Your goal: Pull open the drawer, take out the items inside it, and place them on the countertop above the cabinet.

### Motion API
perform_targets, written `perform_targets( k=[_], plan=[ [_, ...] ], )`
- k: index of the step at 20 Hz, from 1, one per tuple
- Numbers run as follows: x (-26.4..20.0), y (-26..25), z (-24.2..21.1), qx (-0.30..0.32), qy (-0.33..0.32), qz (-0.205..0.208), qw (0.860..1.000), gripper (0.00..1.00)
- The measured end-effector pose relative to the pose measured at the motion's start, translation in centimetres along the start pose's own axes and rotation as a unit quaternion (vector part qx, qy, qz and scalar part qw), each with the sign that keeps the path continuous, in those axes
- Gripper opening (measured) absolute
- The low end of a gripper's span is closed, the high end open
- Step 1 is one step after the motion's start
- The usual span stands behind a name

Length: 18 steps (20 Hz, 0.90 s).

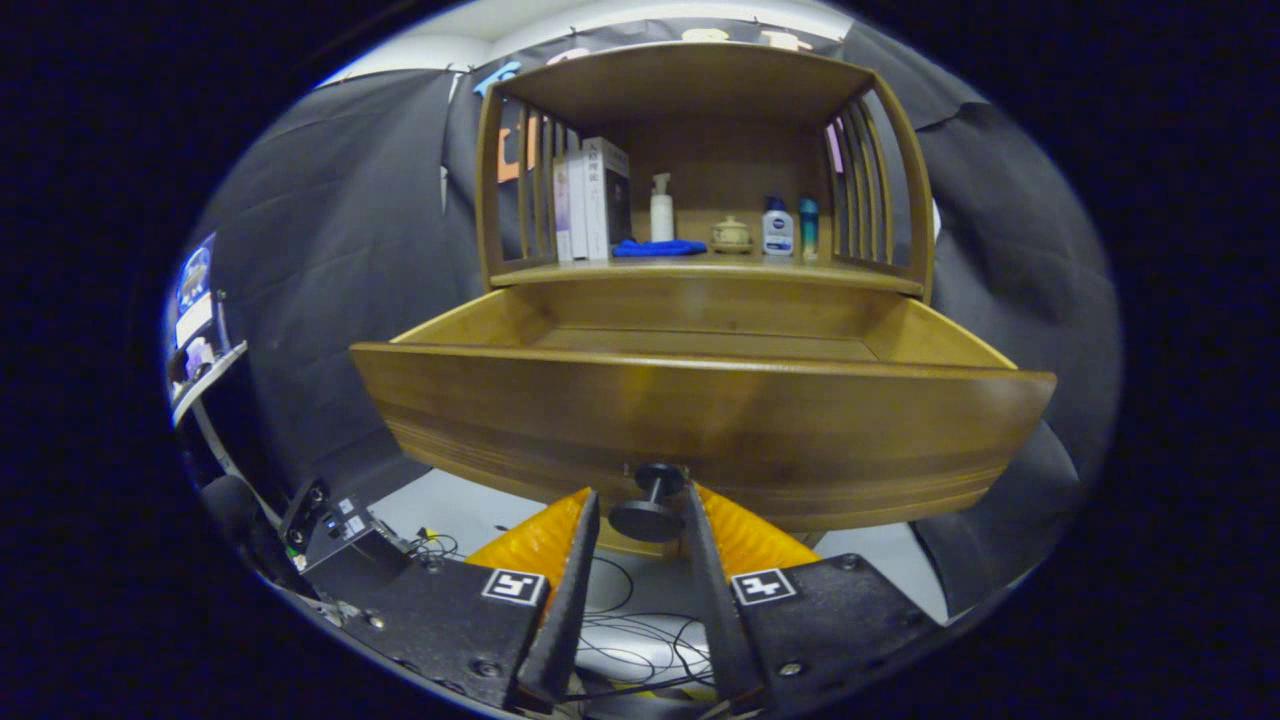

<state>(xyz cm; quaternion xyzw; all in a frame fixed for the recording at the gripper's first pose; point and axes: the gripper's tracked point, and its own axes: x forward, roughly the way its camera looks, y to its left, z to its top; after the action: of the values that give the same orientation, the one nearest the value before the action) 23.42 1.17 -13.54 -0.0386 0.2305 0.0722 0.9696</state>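
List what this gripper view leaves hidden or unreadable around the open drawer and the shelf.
- Drawer floor near the front: hidden by its own front panel, so any items there stay unseen.
- Grip on the knob: the gripper has fingers on either side, contact unclear.
- Bottles and books on the countertop: labels too small.

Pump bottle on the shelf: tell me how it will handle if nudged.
The pump bottle stands tall and narrow, so it probably tips easily. Its smooth surface looks slippery. The gripper is far off, fingers flanking the drawer knob.
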Motion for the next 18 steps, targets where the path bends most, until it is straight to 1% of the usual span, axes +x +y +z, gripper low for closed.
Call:
perform_targets(
  k=[2,4,5,6,8,13,14,16,18],
  plan=[
    [-1.8,1.0,1.9,-0.018,-0.006,0.023,1.0,0.74],
    [-3.3,1.9,4.6,-0.02,-0.026,0.05,0.998,0.92],
    [-3.6,2.3,5.9,-0.017,-0.032,0.06,0.998,0.92],
    [-3.8,2.7,7.1,-0.014,-0.033,0.072,0.997,0.95],
    [-3.6,2.9,8.7,-0.009,-0.016,0.082,0.996,1.0],
    [-0.4,1.5,10.3,-0.02,0.085,0.062,0.994,0.99],
    [0.5,1.5,10.8,-0.016,0.096,0.066,0.993,0.97],
    [2.4,1.1,11.7,-0.001,0.119,0.057,0.991,0.97],
    [5.3,-0.6,12.1,0.004,0.143,0.031,0.989,0.96]
  ],
)
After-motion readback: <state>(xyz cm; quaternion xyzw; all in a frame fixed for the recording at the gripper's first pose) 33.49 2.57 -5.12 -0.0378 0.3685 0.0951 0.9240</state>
